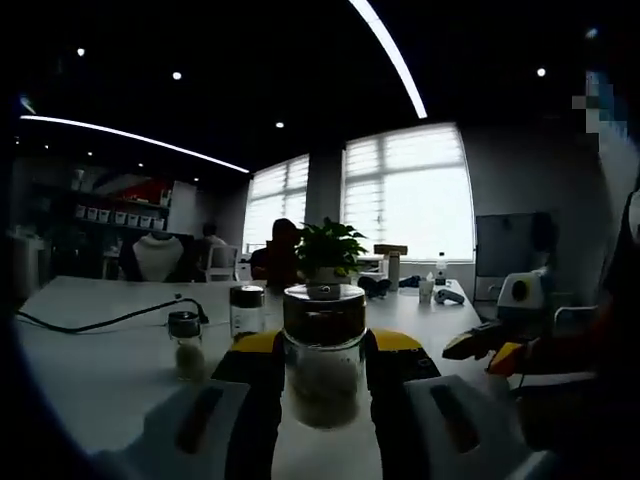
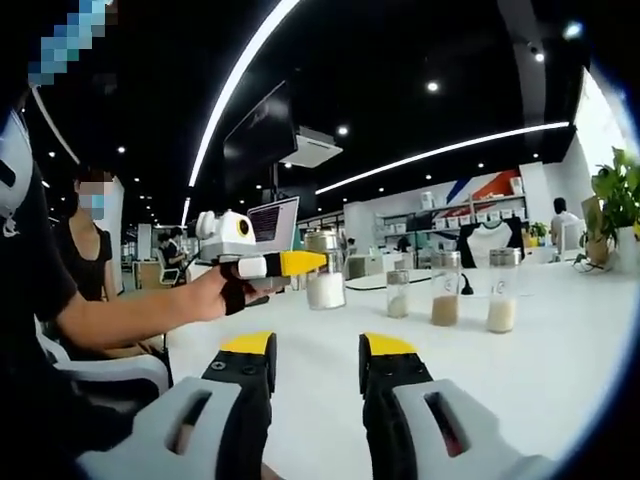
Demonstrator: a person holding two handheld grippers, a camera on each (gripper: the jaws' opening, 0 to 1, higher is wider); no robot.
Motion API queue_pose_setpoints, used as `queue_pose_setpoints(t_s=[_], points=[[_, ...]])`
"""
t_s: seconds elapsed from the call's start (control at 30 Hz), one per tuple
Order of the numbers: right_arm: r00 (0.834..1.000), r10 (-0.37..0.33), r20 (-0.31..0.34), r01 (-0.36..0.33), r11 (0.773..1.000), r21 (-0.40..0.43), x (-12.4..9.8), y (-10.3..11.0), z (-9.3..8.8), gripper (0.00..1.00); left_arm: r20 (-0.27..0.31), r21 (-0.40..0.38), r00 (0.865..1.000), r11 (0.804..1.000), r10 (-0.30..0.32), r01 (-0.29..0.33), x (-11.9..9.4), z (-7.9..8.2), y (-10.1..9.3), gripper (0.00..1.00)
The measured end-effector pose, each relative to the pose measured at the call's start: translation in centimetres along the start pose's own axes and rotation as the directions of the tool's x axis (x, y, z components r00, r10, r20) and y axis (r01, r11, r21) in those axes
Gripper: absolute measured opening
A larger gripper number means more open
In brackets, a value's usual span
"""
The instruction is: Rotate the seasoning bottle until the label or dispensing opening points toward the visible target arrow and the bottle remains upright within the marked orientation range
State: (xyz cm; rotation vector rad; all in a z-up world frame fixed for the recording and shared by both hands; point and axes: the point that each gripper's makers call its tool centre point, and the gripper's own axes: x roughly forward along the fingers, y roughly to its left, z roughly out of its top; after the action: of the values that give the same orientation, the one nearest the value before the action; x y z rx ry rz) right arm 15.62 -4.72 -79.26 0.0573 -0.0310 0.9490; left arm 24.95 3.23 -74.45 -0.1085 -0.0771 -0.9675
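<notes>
A dim open office with bright blinds at the far windows, people seated in the background, and a long white surface (image 1: 90,370) carrying a row of small jars. In the left gripper view the left tool (image 1: 322,375) has its yellow-tipped jaws either side of the seasoning bottle (image 1: 323,355), which stands upright on the surface with its dark lid on; the jaws sit just beside the glass, and whether they actually press it I cannot tell. In the right gripper view that tool is seen reaching in at the same bottle (image 2: 325,270). The right tool (image 2: 316,352) hangs apart with jaws spread and nothing between them. No target arrow is visible. To turn it well, I would grip low and evenly, twist about the bottle's own axis, and keep its base flat.
</notes>
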Motion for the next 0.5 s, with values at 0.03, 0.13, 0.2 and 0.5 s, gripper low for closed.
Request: queue_pose_setpoints(t_s=[0.03,0.13,0.2,0.5], points=[[1.000,-0.005,0.007,0.005,1.000,0.000,0.0,0.0,0.0,0.29,0.002,-0.002,1.000,1.000,-0.009,0.009,0.0,0.1,-0.4,0.33],[0.999,-0.040,-0.011,0.040,0.998,-0.040,0.0,-0.3,-0.3,0.26,0.000,0.000,0.999,0.999,-0.041,0.041,0.0,0.2,-1.6,0.33],[0.999,-0.052,-0.012,0.052,0.998,-0.027,0.1,-0.5,-0.5,0.27,-0.002,0.004,0.998,0.998,-0.066,0.066,-0.1,0.1,-2.5,0.33],[0.997,-0.022,-0.068,0.022,1.000,0.000,0.7,0.1,-1.4,0.20,-0.024,0.001,0.989,0.989,-0.146,0.146,0.1,-0.8,-5.3,0.33]])
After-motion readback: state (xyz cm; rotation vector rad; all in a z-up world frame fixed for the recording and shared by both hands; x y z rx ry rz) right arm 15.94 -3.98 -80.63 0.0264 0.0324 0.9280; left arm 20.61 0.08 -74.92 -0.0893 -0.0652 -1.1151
